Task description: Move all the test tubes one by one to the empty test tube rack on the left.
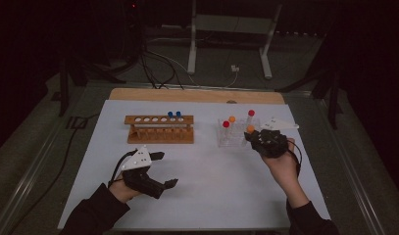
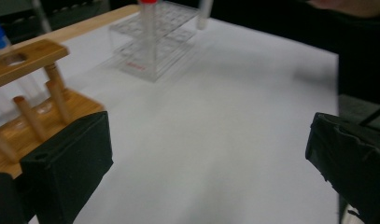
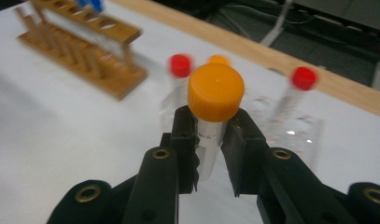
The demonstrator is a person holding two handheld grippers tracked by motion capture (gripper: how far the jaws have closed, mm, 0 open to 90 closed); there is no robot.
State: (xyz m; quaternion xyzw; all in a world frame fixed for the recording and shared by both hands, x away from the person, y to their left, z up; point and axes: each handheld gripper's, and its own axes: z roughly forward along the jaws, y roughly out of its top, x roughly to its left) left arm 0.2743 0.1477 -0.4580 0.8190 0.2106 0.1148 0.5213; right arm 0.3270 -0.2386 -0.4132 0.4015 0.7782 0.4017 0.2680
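Note:
My right gripper (image 1: 254,137) (image 3: 211,156) is shut on a clear tube with an orange cap (image 3: 215,97) (image 1: 250,129), held upright just beside the clear plastic rack (image 1: 230,138) (image 3: 297,128). That rack holds two red-capped tubes (image 1: 226,124) (image 1: 251,113) and another orange-capped tube (image 1: 232,119). A wooden rack (image 1: 159,129) (image 2: 24,88) stands at centre left with two blue-capped tubes (image 1: 174,115) at its right end. My left gripper (image 1: 165,169) (image 2: 206,163) rests low in front of the wooden rack, jaws wide open with nothing between them.
A white sheet (image 1: 202,191) covers the table, with a wooden strip (image 1: 197,95) along its far edge. Beyond the table are cables and a white metal stand (image 1: 229,44) on a dark floor. The person's sleeves enter from the bottom.

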